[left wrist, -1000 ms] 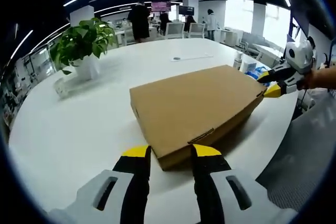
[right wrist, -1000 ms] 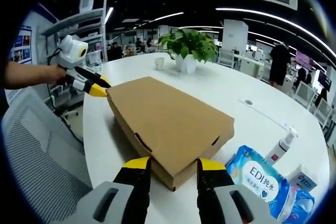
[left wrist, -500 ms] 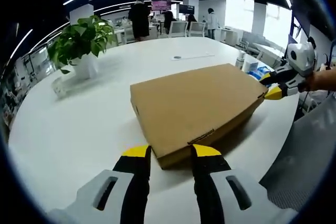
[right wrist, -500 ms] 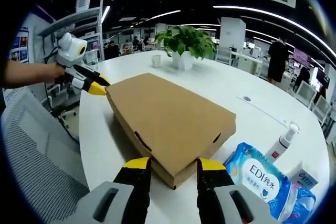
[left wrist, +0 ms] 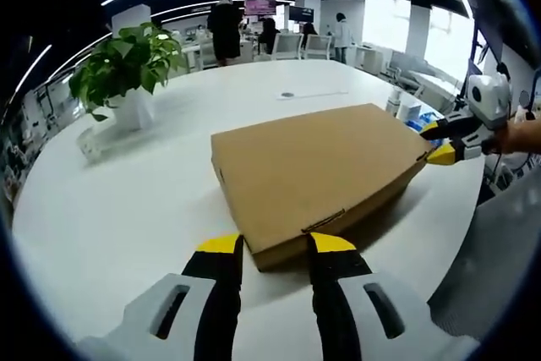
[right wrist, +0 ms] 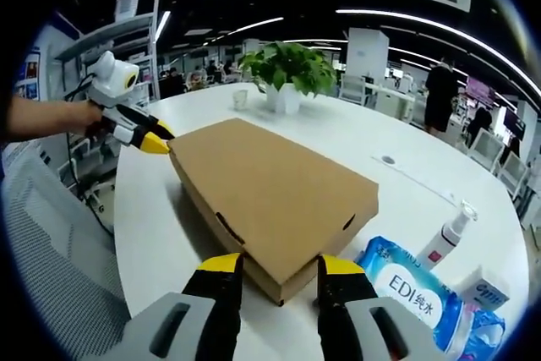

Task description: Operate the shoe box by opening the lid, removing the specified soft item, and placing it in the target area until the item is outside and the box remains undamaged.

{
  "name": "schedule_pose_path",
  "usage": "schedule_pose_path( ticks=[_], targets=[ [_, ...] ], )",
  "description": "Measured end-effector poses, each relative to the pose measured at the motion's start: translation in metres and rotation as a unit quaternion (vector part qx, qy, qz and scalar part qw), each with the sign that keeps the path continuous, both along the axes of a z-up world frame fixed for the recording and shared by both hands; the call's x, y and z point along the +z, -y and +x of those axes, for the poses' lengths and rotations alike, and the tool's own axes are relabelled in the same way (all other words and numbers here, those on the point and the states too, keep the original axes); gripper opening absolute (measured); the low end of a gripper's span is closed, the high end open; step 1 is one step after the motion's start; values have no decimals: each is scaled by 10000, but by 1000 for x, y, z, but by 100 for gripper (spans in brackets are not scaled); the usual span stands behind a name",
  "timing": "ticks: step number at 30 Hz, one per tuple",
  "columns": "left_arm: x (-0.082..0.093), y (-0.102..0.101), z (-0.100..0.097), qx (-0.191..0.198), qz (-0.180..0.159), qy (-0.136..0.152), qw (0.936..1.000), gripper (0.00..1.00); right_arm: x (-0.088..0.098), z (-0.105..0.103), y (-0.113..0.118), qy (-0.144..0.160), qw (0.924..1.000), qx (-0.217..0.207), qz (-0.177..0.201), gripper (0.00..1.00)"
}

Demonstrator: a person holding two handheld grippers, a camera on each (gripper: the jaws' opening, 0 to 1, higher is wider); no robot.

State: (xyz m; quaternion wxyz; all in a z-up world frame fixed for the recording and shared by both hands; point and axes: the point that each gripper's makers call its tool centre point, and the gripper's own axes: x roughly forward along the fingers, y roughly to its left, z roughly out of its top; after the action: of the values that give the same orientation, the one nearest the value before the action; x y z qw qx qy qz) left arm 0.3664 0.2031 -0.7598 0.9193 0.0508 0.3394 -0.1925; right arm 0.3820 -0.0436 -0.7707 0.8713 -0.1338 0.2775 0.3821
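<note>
We are bracketing the closed box [left wrist: 314,173], lying mid-frame on the table [left wrist: 127,200]. Left gripper [left wrist: 272,244] and right gripper [right wrist: 274,265] are gaping at opposite corners, gripping nothing. Risk: uneven prying is likely creasing the lid or skidding the box toward the wipes [right wrist: 418,293], lower right.

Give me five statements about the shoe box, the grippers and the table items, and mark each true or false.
1. The flat brown cardboard shoe box has its lid closed. True.
2. The left gripper has its jaws open at one corner of the box. True.
3. The right gripper is clamped on a soft item. False: it holds nothing, its jaws open at a box corner.
4. The potted green plant stands on top of the box. False: it stands on the white round table, beyond the box.
5. A blue wet-wipes pack lies beside the box. True.
</note>
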Motion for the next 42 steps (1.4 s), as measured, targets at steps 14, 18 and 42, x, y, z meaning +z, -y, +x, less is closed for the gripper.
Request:
schedule_pose_path(
  ticks=[14, 18, 42],
  targets=[
    [-1, 2, 25, -4, -45, -47, 10000, 30, 1, 25, 3, -40, 9999, -140, 70, 33],
    [-1, 2, 30, -6, -62, -58, 10000, 30, 1, 28, 3, -55, 9999, -134, 50, 33],
    [-2, 2, 41, 72, -148, -76, 9998, 33, 1, 40, 2, -165, 9996, -229, 94, 34]
  ],
)
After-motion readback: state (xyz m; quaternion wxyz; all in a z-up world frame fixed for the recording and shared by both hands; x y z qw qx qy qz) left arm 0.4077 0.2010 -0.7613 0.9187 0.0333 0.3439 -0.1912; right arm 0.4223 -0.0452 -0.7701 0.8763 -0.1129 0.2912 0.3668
